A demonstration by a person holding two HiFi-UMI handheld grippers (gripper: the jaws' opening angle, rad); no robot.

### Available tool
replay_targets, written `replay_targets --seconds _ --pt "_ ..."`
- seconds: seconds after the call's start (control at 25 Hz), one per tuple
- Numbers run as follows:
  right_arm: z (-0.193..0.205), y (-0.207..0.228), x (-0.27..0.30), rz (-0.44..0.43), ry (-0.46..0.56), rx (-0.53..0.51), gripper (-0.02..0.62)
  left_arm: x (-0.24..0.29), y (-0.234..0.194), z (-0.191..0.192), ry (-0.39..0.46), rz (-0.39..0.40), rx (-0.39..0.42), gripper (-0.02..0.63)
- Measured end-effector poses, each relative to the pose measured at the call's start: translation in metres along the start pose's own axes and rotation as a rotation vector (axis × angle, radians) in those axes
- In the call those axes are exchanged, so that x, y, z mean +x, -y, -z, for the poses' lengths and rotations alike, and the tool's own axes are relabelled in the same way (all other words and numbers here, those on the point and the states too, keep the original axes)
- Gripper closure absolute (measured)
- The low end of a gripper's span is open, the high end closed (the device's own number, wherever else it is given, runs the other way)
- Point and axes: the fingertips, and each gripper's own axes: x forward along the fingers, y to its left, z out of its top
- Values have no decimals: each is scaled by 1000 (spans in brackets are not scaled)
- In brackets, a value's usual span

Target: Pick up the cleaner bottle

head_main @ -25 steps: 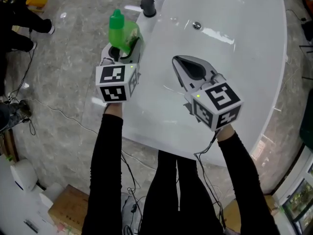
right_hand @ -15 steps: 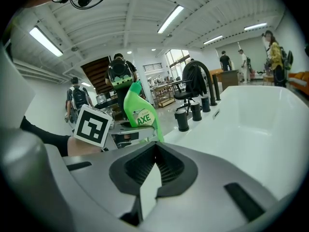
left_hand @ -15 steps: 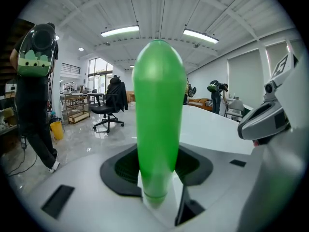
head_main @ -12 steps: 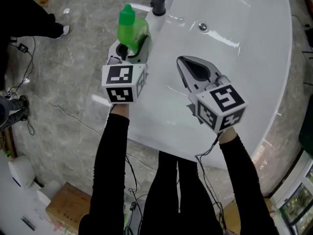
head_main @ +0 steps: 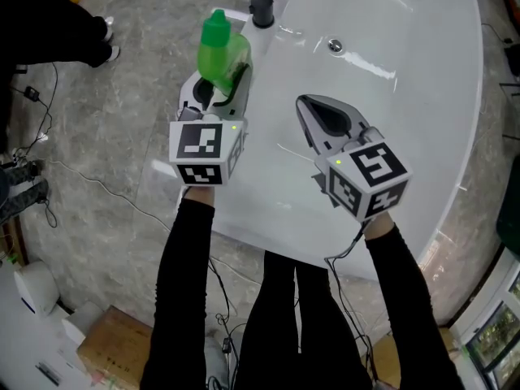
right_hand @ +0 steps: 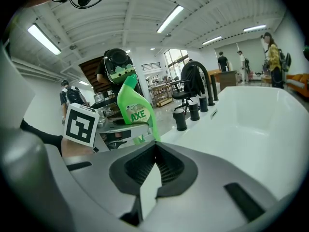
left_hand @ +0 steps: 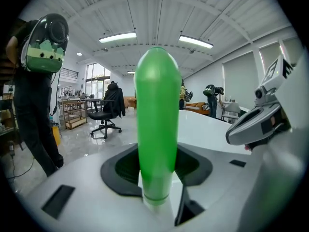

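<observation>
The green cleaner bottle [head_main: 221,51] stands upright between the jaws of my left gripper [head_main: 222,86], beside the left rim of the white tub [head_main: 406,96]. In the left gripper view its green body [left_hand: 157,124] fills the middle, and the pads close on its lower part. From the right gripper view the bottle [right_hand: 134,110] shows its label, held off the rim by the left gripper [right_hand: 126,126]. My right gripper [head_main: 307,104] hangs over the tub with its jaws together and nothing in them [right_hand: 154,146].
Two black tap knobs [head_main: 262,8] stand on the tub's rim just beyond the bottle, and a drain [head_main: 335,45] lies in the basin. Cables run over the marble floor [head_main: 122,153]. A person [head_main: 49,23] stands at the upper left. A cardboard box [head_main: 110,348] sits at the lower left.
The picture has shifted slightly. The bottle stays in the left jaws, and neither gripper has visibly moved against the tub. The person at the upper left has stepped a little.
</observation>
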Motion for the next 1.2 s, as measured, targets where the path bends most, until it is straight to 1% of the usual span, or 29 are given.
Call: replay_targets --seconds 0.28,0.48,0.6,0.68,0.92,1.08,1.2 --pt "-14 -5 -11 -3 22 4 594 -25 13 -35 61 28 21 419" --pt "-34 -14 -34 -10 47 -16 594 -50 28 -64 92 46 41 419" --pt "-47 -16 -51 -4 65 -44 594 -62 39 -82 118 60 64 419" --pt "-53 -17 -64 3 78 -44 594 -71 48 -92 129 68 69 419" --pt "-70 -14 -104 32 121 -56 594 -90 83 -124 193 104 78 419" --pt "-71 -10 -132 57 131 -64 594 -101 114 -137 236 156 64 419" --pt "-64 -1 -155 85 128 -64 594 -110 144 -139 241 203 54 419"
